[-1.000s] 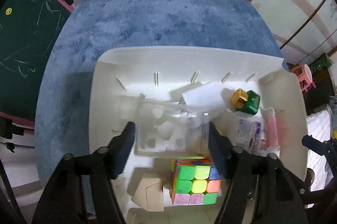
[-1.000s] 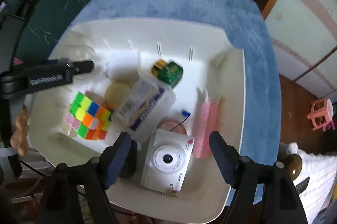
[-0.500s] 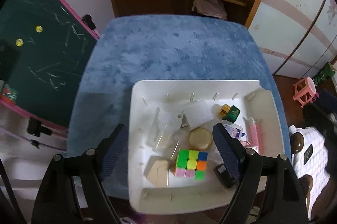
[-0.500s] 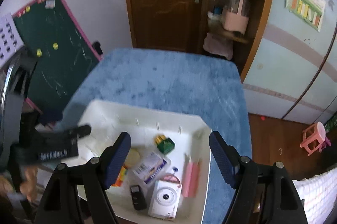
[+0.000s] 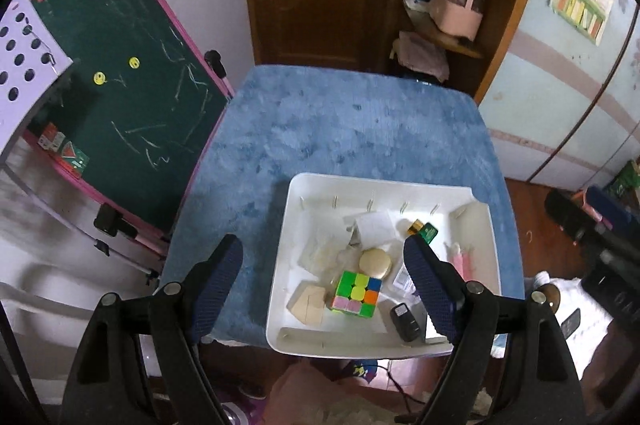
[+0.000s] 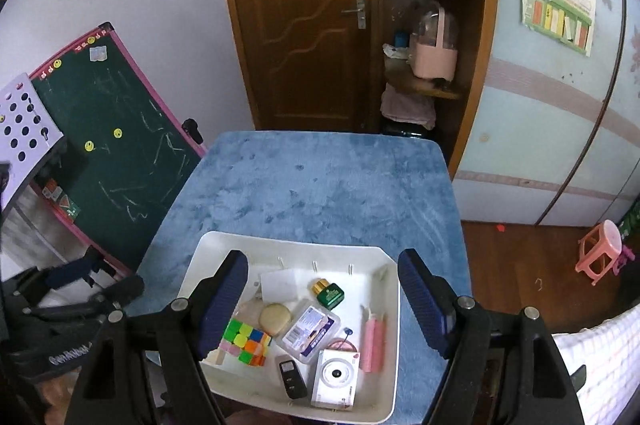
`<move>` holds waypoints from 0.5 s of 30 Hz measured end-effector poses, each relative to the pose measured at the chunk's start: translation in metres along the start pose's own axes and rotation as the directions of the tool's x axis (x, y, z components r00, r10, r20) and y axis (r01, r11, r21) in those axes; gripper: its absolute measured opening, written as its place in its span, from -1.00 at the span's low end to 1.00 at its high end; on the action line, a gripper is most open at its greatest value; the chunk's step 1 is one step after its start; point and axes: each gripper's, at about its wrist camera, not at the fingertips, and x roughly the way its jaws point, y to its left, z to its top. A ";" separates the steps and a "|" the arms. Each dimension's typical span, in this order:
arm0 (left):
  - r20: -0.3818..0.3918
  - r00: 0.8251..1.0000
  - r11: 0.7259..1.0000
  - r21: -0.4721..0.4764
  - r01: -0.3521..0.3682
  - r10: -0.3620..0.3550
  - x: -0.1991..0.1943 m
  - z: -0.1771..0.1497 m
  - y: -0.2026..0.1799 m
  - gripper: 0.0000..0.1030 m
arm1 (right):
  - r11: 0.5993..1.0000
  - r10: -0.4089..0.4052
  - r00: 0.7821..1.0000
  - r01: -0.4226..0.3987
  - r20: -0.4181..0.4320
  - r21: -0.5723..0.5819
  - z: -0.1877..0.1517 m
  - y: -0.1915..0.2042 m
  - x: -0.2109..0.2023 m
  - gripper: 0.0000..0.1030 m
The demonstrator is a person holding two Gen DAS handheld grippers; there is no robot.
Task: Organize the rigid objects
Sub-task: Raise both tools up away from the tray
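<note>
A white tray point(image 5: 280, 265) point(image 6: 394, 345) sits at the near edge of a blue-covered table point(image 5: 340, 129) point(image 6: 320, 185). It holds a colour cube point(image 5: 356, 293) point(image 6: 246, 341), a round beige case point(image 5: 375, 261) point(image 6: 275, 319), a wooden piece point(image 5: 309, 305), a green bottle with gold cap point(image 5: 424, 230) point(image 6: 329, 292), a pink item point(image 5: 460, 259) point(image 6: 373, 341), a black device point(image 5: 405, 321) point(image 6: 292, 377), a clear box point(image 6: 310, 331) and a white camera point(image 6: 336, 377). My left gripper point(image 5: 324, 285) and right gripper point(image 6: 320, 303) are open, empty and high above the tray.
A green chalkboard point(image 5: 120, 93) point(image 6: 116, 161) leans left of the table. A wooden door point(image 6: 300, 17) and shelf with a pink basket point(image 5: 456, 13) point(image 6: 434, 59) stand behind. A pink stool point(image 6: 600, 249) is on the floor at right. The far half of the table is bare cloth.
Both grippers have risen well away from the tray, from close over the objects to high above it. They stay open and empty. The tray's contents look unmoved.
</note>
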 end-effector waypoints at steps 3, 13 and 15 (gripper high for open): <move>0.009 1.000 1.000 -0.014 -0.002 0.002 -0.006 0.007 0.001 0.65 | 1.000 0.011 1.000 -0.011 -0.027 0.000 -0.001 0.002 -0.002 0.53; 0.033 0.999 1.000 0.018 0.013 -0.013 -0.017 0.022 0.002 0.65 | 0.998 -0.010 1.000 0.011 -0.017 0.065 0.005 0.002 -0.017 0.53; 0.041 0.999 1.000 0.023 0.007 -0.008 -0.018 0.026 0.004 0.65 | 0.997 -0.016 1.000 0.017 -0.014 0.082 0.007 0.002 -0.019 0.53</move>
